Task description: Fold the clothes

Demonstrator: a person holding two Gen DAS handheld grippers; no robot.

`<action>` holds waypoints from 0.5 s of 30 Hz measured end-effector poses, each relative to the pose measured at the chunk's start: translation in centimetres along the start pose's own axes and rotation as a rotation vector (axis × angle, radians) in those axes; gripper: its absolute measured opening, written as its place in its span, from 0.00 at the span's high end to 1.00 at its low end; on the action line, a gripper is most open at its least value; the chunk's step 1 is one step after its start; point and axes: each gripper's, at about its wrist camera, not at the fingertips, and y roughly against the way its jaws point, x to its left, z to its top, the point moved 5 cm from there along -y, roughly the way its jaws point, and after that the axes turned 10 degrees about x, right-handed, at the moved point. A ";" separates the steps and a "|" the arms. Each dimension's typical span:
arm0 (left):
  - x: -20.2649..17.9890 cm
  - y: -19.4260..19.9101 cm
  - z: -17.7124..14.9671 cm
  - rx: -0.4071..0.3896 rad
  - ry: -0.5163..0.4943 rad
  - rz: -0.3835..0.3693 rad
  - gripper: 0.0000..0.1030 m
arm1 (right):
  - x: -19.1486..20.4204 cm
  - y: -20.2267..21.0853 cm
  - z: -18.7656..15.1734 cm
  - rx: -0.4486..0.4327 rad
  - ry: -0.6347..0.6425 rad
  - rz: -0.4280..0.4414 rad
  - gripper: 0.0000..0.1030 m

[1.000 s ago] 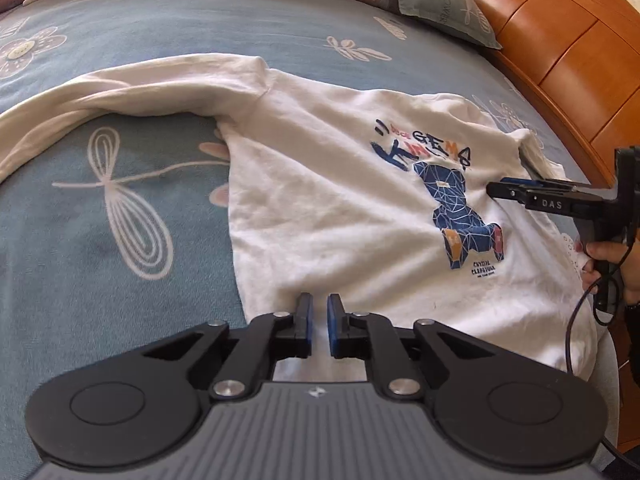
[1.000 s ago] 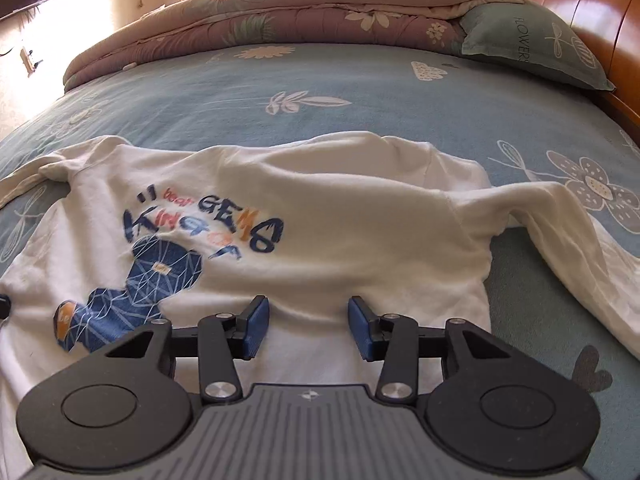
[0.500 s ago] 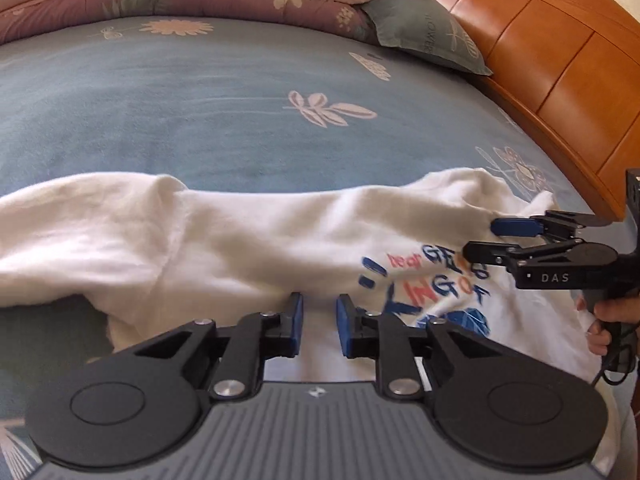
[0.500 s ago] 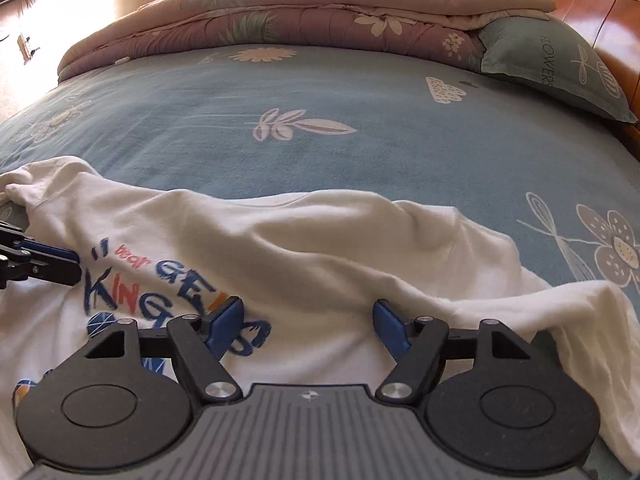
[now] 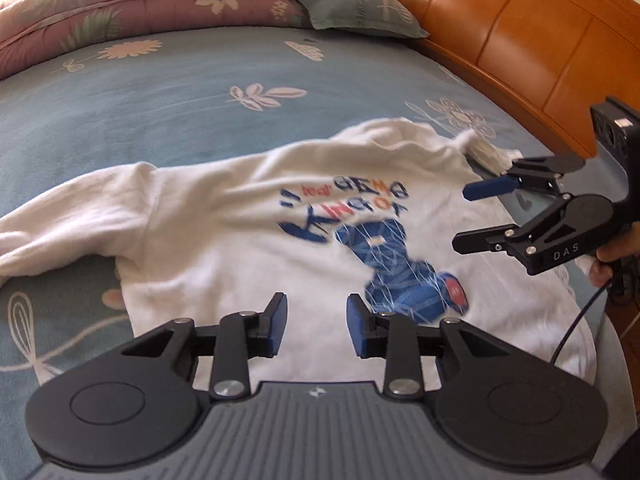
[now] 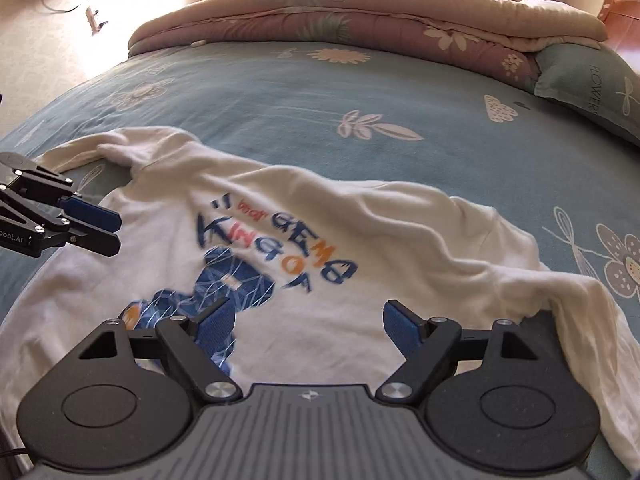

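One blue floral bedsheet point(image 5: 168, 120) covers the bed, with a folded pink quilt point(image 6: 360, 28) and a grey-green pillow point(image 6: 588, 80) at its far end beside the wooden headboard point(image 5: 520, 40). On the sheet a white long-sleeved shirt point(image 5: 240, 248) lies spread, print up. Over its hem the left gripper point(image 5: 314, 320) and right gripper point(image 6: 308, 320) hover, jaws opening, nothing between them.

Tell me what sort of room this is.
A bedroom, most likely. A white shirt lies spread on a bed with a blue flowered sheet, a folded quilt and a pillow at the far end, beside a wooden headboard.
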 end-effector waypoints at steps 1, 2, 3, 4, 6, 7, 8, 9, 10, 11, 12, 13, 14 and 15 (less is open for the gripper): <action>-0.9 0.0 -1.4 0.015 -0.019 0.003 0.68 | 1.3 0.3 -1.1 0.009 0.031 0.015 0.17; -1.8 -0.1 -2.7 0.033 -0.028 0.006 0.68 | 2.7 0.5 -2.3 0.016 0.056 0.026 0.17; -2.3 -0.2 -3.7 0.050 -0.034 0.007 0.68 | 3.8 0.5 -3.4 0.022 0.076 0.028 0.17; -2.7 -0.4 -4.8 0.063 -0.033 0.015 0.68 | 4.9 0.5 -4.5 0.028 0.093 0.024 0.17; -2.9 0.1 -6.8 0.040 -0.048 0.057 0.66 | 6.2 0.4 -6.5 0.053 0.118 0.000 0.17; -2.9 0.7 -7.6 0.044 -0.049 0.073 0.65 | 6.5 0.6 -7.4 0.054 0.132 -0.022 0.14; -2.7 1.3 -8.3 0.059 -0.040 0.085 0.65 | 6.6 1.1 -8.2 0.046 0.141 -0.043 0.12; -2.5 1.8 -9.0 0.081 -0.035 0.095 0.63 | 6.2 1.8 -9.1 0.052 0.133 -0.056 0.11; -2.3 2.3 -9.7 0.109 -0.033 0.101 0.60 | 5.7 2.4 -9.9 0.067 0.114 -0.064 0.11; -2.2 2.8 -10.4 0.129 -0.036 0.114 0.60 | 5.2 3.1 -10.6 0.077 0.094 -0.069 0.11; -2.3 3.2 -10.8 0.139 -0.042 0.136 0.60 | 5.0 3.7 -11.0 0.076 0.080 -0.070 0.11; -2.6 3.5 -10.9 0.139 -0.050 0.155 0.61 | 4.9 4.2 -11.3 0.071 0.071 -0.067 0.11; -3.0 3.8 -10.8 0.128 -0.061 0.160 0.61 | 4.9 4.7 -11.5 0.067 0.063 -0.065 0.11; -3.5 3.7 -10.5 0.117 -0.070 0.151 0.60 | 5.4 4.9 -11.5 0.058 0.068 -0.054 0.11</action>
